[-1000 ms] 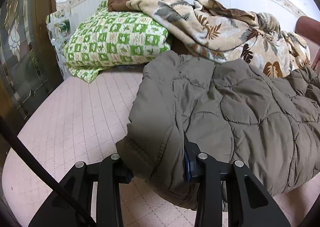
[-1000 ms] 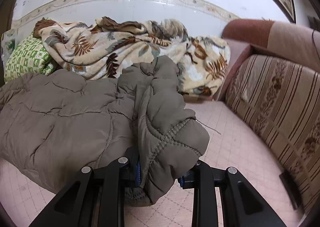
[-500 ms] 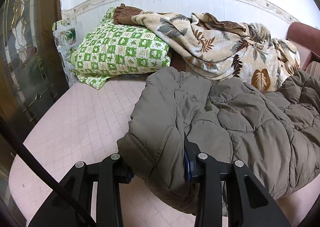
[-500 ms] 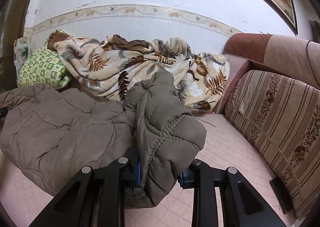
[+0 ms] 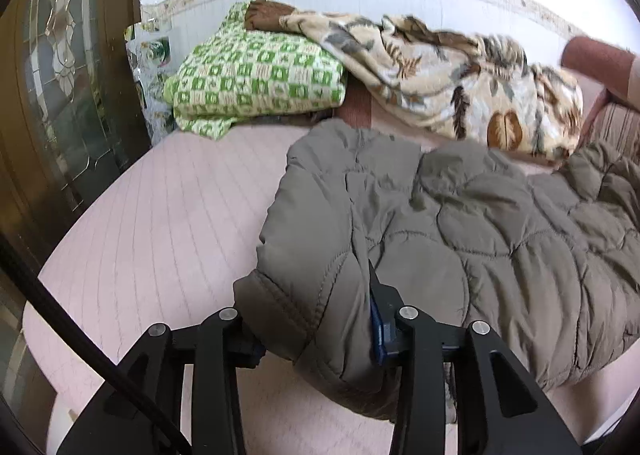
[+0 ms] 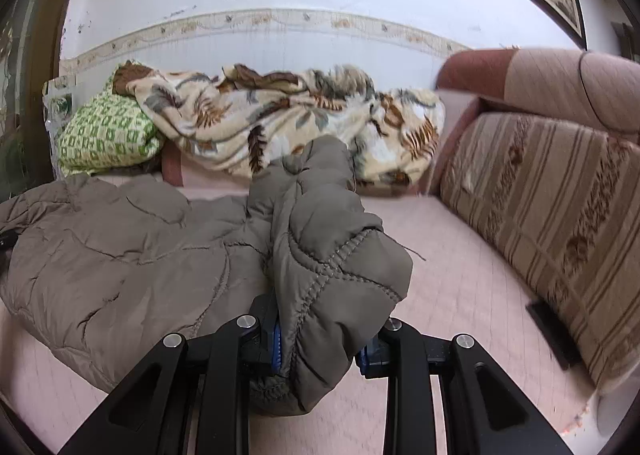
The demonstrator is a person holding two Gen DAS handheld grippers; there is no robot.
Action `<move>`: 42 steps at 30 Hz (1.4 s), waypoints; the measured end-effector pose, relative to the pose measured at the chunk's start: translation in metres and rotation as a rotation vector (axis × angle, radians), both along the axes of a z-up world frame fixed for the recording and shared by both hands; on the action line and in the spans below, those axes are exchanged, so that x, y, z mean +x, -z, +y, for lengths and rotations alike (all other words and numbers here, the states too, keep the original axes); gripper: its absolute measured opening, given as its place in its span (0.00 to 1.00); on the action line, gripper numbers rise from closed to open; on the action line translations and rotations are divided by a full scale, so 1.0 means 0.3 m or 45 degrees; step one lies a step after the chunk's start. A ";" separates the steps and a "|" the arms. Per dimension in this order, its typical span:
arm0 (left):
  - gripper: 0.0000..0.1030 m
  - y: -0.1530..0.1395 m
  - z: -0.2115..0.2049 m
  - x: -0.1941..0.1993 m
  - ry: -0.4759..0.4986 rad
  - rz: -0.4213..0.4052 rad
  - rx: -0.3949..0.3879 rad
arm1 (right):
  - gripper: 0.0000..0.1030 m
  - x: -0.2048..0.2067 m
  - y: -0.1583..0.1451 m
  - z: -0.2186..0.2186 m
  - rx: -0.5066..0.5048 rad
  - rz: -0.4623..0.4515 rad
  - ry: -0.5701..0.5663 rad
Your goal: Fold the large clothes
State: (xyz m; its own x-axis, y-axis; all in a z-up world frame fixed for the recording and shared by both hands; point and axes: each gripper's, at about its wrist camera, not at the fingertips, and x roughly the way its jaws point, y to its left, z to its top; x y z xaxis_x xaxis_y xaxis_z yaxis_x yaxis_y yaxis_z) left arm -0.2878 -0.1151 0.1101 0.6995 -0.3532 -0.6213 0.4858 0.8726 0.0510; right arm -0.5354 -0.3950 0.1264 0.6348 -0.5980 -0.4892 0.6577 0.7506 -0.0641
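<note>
A large olive-brown quilted jacket (image 5: 480, 223) lies spread on the pink quilted sofa seat (image 5: 160, 223); it also shows in the right wrist view (image 6: 120, 247). My left gripper (image 5: 316, 331) is shut on the jacket's thick left edge, which bulges between the fingers. My right gripper (image 6: 320, 343) is shut on a bunched, stitched corner of the jacket (image 6: 336, 255), held a little above the seat. The pads are mostly hidden by fabric.
A green checked pillow (image 5: 256, 71) and a leaf-print blanket (image 5: 440, 71) lie at the back against the wall. A striped sofa backrest (image 6: 540, 207) runs along the right. A wood and glass door (image 5: 60, 75) stands at the left.
Both grippers have drawn back and tilted up with the jacket still held; more wall shows, and the pillow and blanket look farther away.
</note>
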 end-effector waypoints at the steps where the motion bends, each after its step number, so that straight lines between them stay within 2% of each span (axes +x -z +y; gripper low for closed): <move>1: 0.40 0.017 0.001 -0.002 -0.001 0.012 0.020 | 0.27 -0.009 0.016 -0.001 0.022 0.011 0.001; 6: 0.48 0.146 -0.001 0.028 -0.042 0.178 0.105 | 0.28 -0.053 0.161 -0.063 0.277 0.085 0.038; 8: 0.60 0.174 0.009 0.040 -0.069 0.225 0.093 | 0.30 -0.061 0.231 -0.106 0.392 0.110 0.060; 9: 0.65 0.179 0.012 0.042 -0.083 0.223 0.096 | 0.31 -0.071 0.256 -0.129 0.452 0.098 0.069; 10: 0.75 0.184 0.013 0.043 -0.104 0.212 0.117 | 0.33 -0.077 0.271 -0.142 0.490 0.092 0.071; 12: 0.88 0.190 0.016 0.043 -0.150 0.189 0.157 | 0.36 -0.091 0.285 -0.155 0.532 0.076 0.076; 14: 0.88 0.194 0.026 0.051 -0.148 0.214 0.138 | 0.47 -0.104 0.293 -0.167 0.584 0.051 0.082; 17: 0.88 0.176 0.068 0.052 -0.155 0.246 0.092 | 0.53 -0.159 0.310 -0.202 0.738 -0.038 0.091; 20: 0.88 0.144 0.119 0.034 -0.203 0.206 0.059 | 0.56 -0.236 0.298 -0.213 0.827 -0.137 0.111; 23: 0.88 0.101 0.146 -0.014 -0.247 0.095 0.056 | 0.57 -0.308 0.280 -0.189 0.823 -0.184 0.139; 25: 0.88 0.072 0.150 -0.050 -0.289 -0.017 0.080 | 0.57 -0.354 0.265 -0.167 0.786 -0.207 0.177; 29: 0.88 -0.006 0.124 -0.130 -0.316 -0.272 0.082 | 0.57 -0.422 0.186 -0.132 0.559 -0.237 0.316; 31: 0.88 -0.021 0.097 -0.159 -0.263 -0.313 0.068 | 0.57 -0.413 0.147 -0.112 0.467 -0.257 0.271; 33: 0.88 -0.008 0.045 -0.176 -0.171 -0.294 0.067 | 0.57 -0.370 0.130 -0.079 0.398 -0.250 0.189; 34: 0.88 0.010 0.014 -0.175 -0.134 -0.269 0.089 | 0.57 -0.347 0.134 -0.069 0.404 -0.246 0.143; 36: 0.88 0.046 -0.030 -0.164 -0.098 -0.227 0.131 | 0.57 -0.290 0.162 -0.070 0.457 -0.217 0.086; 39: 0.88 0.128 -0.090 -0.122 -0.060 -0.106 0.212 | 0.52 -0.245 0.215 -0.103 0.506 -0.162 0.106; 42: 0.91 0.185 -0.108 -0.086 -0.049 -0.009 0.213 | 0.53 -0.212 0.295 -0.165 0.650 -0.099 0.121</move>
